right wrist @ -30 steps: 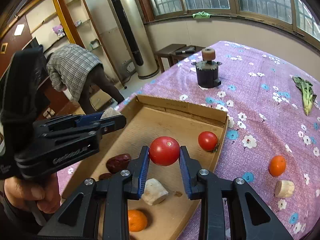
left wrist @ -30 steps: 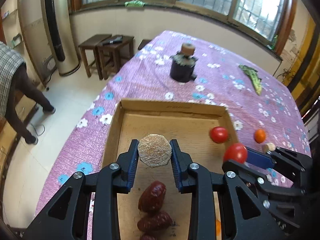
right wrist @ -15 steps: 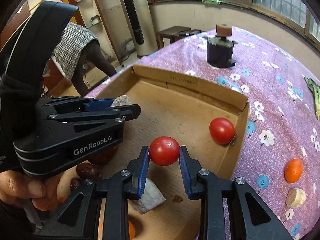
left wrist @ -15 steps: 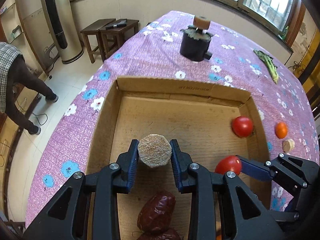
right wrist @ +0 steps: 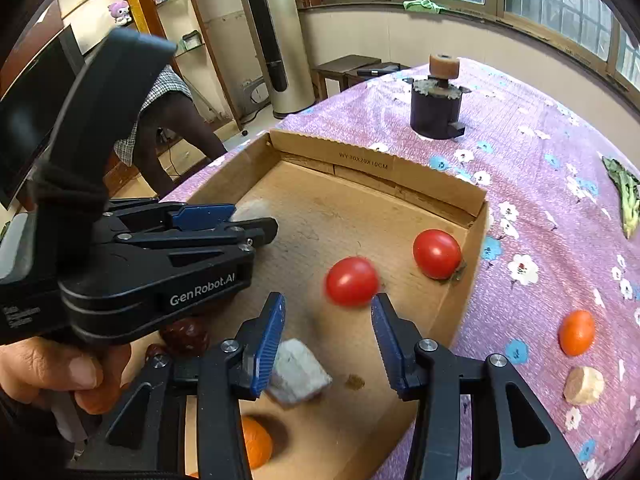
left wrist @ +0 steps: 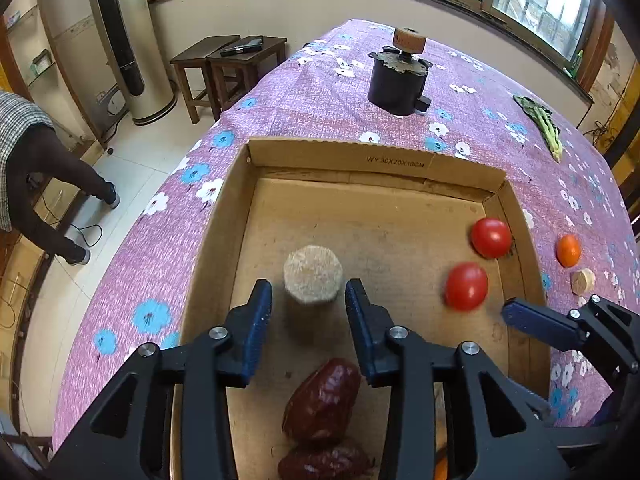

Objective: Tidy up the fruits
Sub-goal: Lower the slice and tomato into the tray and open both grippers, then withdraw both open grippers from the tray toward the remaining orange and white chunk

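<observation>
1. Your left tool (left wrist: 308,306) has just let go: half a second back its pads pinched the round tan slice (left wrist: 313,278); now its jaws are opening and the slice sits free between them, inside the cardboard box (left wrist: 360,154).
2. Your right tool (right wrist: 328,330) is opening too; the tomato (right wrist: 352,281) it gripped is loose and blurred, apparently dropping into the box near the second tomato (right wrist: 437,253).
3. Both deliveries look complete. Outside the box, on the surface, an orange fruit (right wrist: 576,332) and a tan chunk (right wrist: 583,385) are left to collect.
</observation>
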A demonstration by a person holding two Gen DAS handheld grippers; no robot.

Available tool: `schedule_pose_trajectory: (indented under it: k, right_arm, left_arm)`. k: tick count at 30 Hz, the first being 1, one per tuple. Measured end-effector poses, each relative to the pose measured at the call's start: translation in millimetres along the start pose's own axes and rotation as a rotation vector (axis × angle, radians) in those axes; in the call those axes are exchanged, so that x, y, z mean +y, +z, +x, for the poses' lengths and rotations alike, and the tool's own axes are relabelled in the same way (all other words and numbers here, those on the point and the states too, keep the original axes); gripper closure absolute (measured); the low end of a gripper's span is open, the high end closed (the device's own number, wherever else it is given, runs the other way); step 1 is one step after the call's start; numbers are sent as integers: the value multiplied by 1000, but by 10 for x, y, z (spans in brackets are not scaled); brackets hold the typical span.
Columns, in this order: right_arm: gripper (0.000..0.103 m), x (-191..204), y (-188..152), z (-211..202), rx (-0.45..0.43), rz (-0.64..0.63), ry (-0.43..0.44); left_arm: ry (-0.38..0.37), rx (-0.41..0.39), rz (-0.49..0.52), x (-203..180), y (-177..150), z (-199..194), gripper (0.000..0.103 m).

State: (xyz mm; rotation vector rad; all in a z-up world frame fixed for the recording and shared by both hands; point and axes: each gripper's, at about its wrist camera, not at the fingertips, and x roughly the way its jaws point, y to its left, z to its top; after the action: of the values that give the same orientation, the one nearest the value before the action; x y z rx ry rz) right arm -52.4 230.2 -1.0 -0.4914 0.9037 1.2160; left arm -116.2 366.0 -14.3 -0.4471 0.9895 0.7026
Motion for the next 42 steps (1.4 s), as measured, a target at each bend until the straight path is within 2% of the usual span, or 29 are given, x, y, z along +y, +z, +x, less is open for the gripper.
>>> schedule_pose_trajectory:
  k: [4, 8, 16, 20, 29, 34, 42]
  right_arm:
    - [57, -26, -93, -212, -32, 24, 11]
    - [56, -161, -201, -479, -84, 85, 27]
    - [54, -371, -558, -966, -146, 195, 18]
    - [53, -460, -696, -1142, -163, 222, 3]
    - [53, -656, -991, -1519, -203, 269, -35]
    - [53, -829, -1146, -1573, -197, 301, -64]
    - [53, -1122, -1196, -1379, -171, 319, -122]
  left_arm:
    - [-5, -25, -17, -5, -88, -147, 67]
    - [16, -80, -15, -86, -208, -385, 59]
    - [62, -172, 57, -448, -404, -776, 58]
    - [59, -190, 84, -620, -474, -890, 48]
    - [17, -216, 126, -925, -620, -1111, 48]
    - [-18, -208, 140, -1060, -666, -1147, 48]
    - [-80, -185, 147, -1199, -632, -1114, 48]
